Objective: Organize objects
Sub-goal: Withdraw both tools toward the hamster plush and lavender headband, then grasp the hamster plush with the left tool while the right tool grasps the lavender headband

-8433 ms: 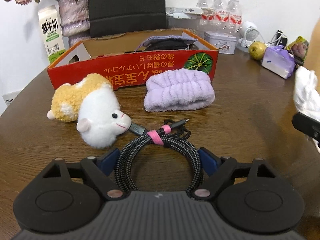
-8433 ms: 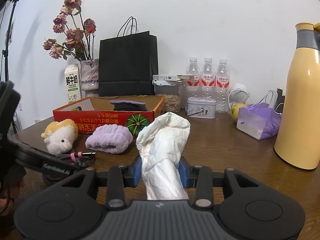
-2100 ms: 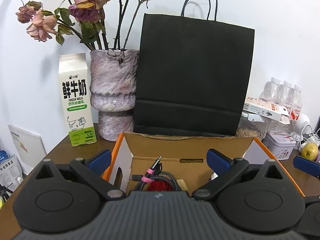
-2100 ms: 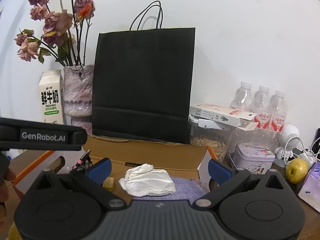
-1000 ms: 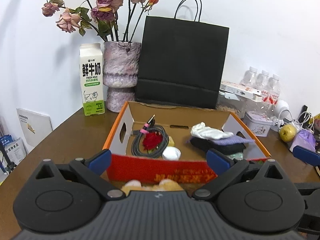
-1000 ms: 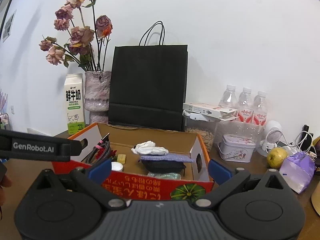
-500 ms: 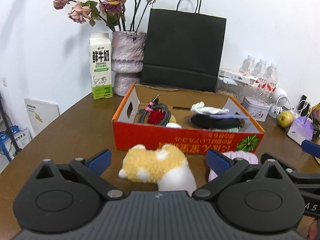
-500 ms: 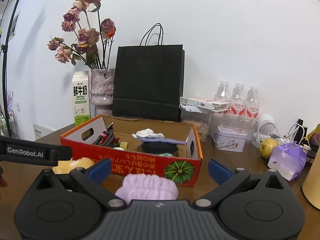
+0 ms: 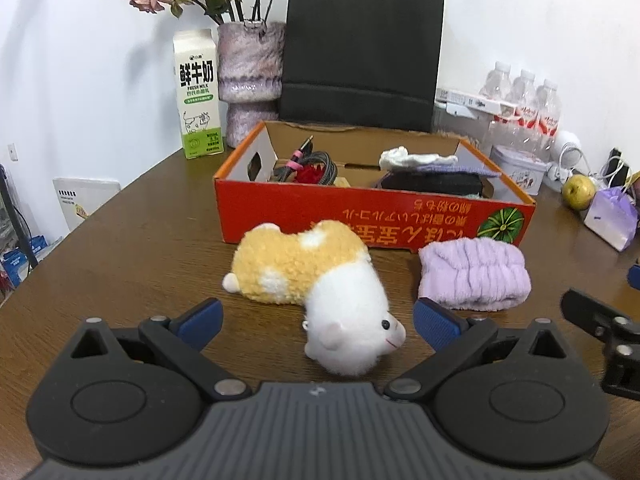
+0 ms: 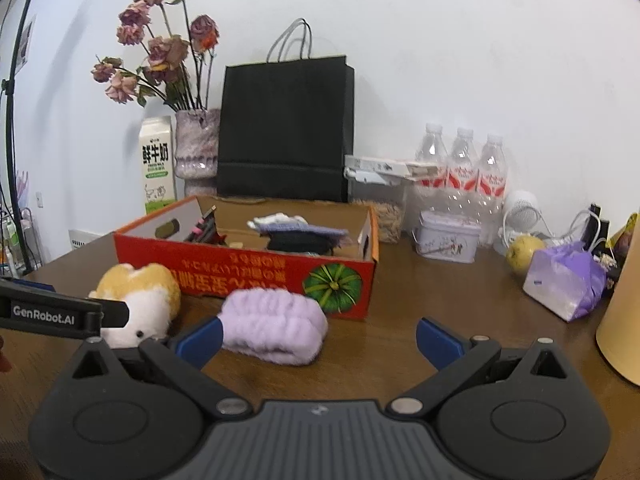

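Jaws of my left gripper (image 9: 316,318) gape wide around the fluffy yellow-and-white plush toy (image 9: 316,280); my right gripper (image 10: 318,336) gapes beside the lilac towelling headband (image 10: 274,322). Behind, the red cardboard box (image 9: 372,216) holds a coiled black cable (image 9: 310,164).

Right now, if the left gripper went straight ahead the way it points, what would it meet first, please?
Most likely the yellow-and-white plush toy: its white head lies between the open left gripper fingers already. The red cardboard box stands beyond it, though depth is hard to judge.
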The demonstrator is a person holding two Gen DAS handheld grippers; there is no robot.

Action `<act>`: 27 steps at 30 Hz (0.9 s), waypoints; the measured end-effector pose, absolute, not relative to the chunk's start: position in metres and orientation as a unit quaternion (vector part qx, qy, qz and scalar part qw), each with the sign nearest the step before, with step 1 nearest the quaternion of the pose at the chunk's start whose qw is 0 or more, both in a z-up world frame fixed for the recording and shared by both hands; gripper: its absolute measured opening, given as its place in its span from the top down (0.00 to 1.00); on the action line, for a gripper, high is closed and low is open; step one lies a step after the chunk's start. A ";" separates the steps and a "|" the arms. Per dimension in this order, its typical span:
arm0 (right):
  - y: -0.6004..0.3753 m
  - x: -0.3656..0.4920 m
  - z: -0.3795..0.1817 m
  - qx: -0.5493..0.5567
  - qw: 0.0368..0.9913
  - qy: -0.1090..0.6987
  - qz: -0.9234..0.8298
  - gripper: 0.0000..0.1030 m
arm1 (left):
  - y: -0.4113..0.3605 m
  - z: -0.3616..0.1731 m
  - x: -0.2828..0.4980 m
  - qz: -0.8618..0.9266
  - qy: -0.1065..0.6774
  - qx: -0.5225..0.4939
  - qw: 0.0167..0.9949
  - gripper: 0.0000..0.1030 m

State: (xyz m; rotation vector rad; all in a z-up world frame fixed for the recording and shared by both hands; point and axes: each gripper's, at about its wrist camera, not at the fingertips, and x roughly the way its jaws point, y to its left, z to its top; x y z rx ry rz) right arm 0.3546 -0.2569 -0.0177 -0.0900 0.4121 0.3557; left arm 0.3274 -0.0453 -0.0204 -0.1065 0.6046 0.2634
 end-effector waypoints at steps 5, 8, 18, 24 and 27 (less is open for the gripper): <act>-0.273 0.361 -0.022 -0.033 0.963 0.211 0.166 0.00 | -0.054 -0.033 0.350 0.149 0.307 -0.039 0.939 0.00; -0.280 0.367 -0.025 -0.023 0.962 0.220 0.161 0.00 | -0.056 -0.041 0.367 0.166 0.308 -0.038 0.936 0.00; -0.279 0.366 -0.028 -0.019 0.961 0.220 0.165 0.00 | -0.038 -0.064 0.405 0.182 0.322 -0.090 0.925 0.14; -0.276 0.368 -0.035 -0.020 0.963 0.221 0.151 0.00 | -0.038 -0.059 0.396 0.150 0.313 -0.083 0.934 0.45; -0.274 0.368 -0.040 -0.023 0.964 0.221 0.144 0.00 | -0.036 -0.055 0.389 0.146 0.305 -0.060 0.939 0.45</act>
